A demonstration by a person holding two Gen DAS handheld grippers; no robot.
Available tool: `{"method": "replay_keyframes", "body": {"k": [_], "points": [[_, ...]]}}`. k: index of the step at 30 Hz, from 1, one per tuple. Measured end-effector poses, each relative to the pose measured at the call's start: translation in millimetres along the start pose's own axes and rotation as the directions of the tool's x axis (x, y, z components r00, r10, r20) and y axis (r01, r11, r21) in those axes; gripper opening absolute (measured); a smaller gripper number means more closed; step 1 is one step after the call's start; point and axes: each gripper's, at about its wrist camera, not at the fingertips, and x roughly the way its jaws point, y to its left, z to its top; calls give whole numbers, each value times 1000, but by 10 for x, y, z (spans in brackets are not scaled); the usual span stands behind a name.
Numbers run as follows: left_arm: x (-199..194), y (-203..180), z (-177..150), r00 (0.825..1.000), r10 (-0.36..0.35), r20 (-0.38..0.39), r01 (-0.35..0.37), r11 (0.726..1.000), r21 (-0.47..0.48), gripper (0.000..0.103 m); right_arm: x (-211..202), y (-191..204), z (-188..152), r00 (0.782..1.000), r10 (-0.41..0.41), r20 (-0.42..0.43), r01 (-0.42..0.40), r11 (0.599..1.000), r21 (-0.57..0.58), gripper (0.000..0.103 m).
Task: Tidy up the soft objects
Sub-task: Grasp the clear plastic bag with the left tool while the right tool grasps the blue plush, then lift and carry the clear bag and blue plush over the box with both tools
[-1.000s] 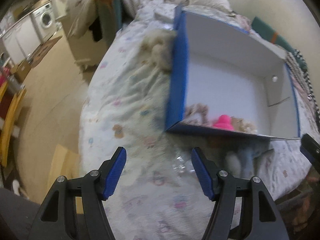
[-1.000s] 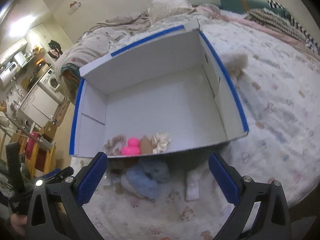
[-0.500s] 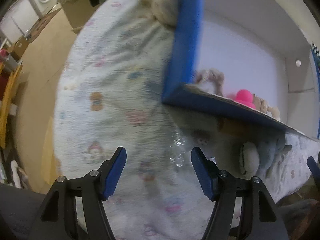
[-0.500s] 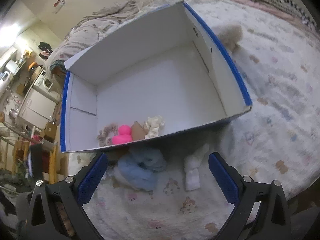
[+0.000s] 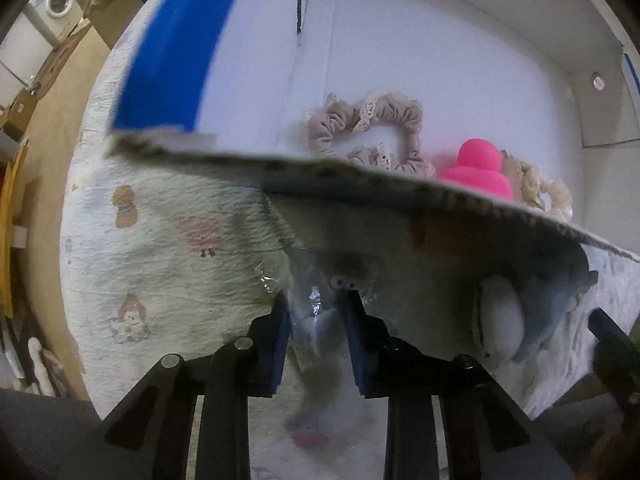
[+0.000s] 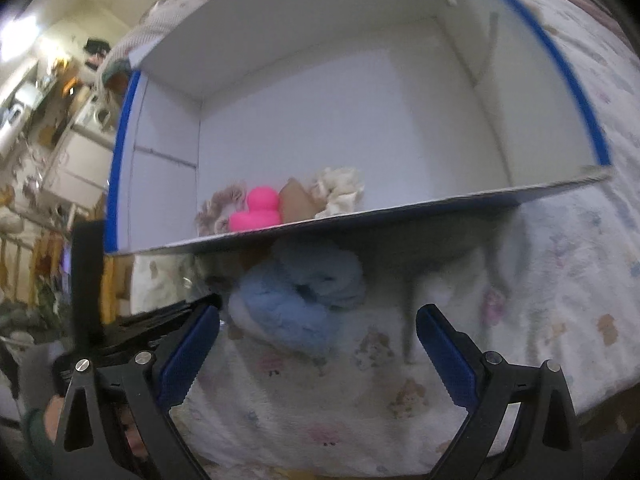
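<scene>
A white box with blue edges point(image 5: 400, 52) point(image 6: 360, 120) lies on the bed. Inside are a beige scrunchie point(image 5: 360, 128), a pink duck point(image 5: 478, 168) point(image 6: 258, 210) and a cream scrunchie point(image 6: 340, 196). My left gripper point(image 5: 314, 312) is shut on a clear plastic packet point(image 5: 308, 300) just in front of the box's near wall. A blue plush toy point(image 6: 296, 300) point(image 5: 532, 312) lies in front of the box. My right gripper point(image 6: 316, 344) is open, its fingers on either side of the blue plush. A white soft item point(image 6: 508, 268) lies to the right.
The bed has a white quilt with printed cartoon figures point(image 5: 152, 240). Its edge drops to a tan floor point(image 5: 44, 128) on the left. A washing machine point(image 5: 52, 4) stands far off. My left gripper shows at the left of the right wrist view point(image 6: 132, 324).
Both grippers moved forward and down toward the box front. My left gripper closed from open onto the clear packet. My right gripper stayed open and neared the blue plush.
</scene>
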Motion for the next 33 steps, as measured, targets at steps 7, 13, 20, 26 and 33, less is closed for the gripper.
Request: {"method": "replay_keyframes", "body": {"k": [7,13,20,26,33], "points": [[-119,135,-49,1000,-14,15,14,1000,-2,23,343,332,17,995,-83,-61,75,990,-123,103],[-266,314,-90,998,-3,59,3,1000,-3,23,589,454,-10,982,-156,-107,133,971,-198,80],[-359,398,-156,996,15,87,-15,1000,-3,23,448,518,-79,990,-131,-57,110,955,-275,33],[-479,516,-214,994,14,105,-12,1000,-14,23,109,459,-231,999,-21,-35,11,964,-266,28],[-724,458,-422,988,0,152,1,1000,-9,23,-543,341,-349,983,179,37,-168,965,-201,28]]}}
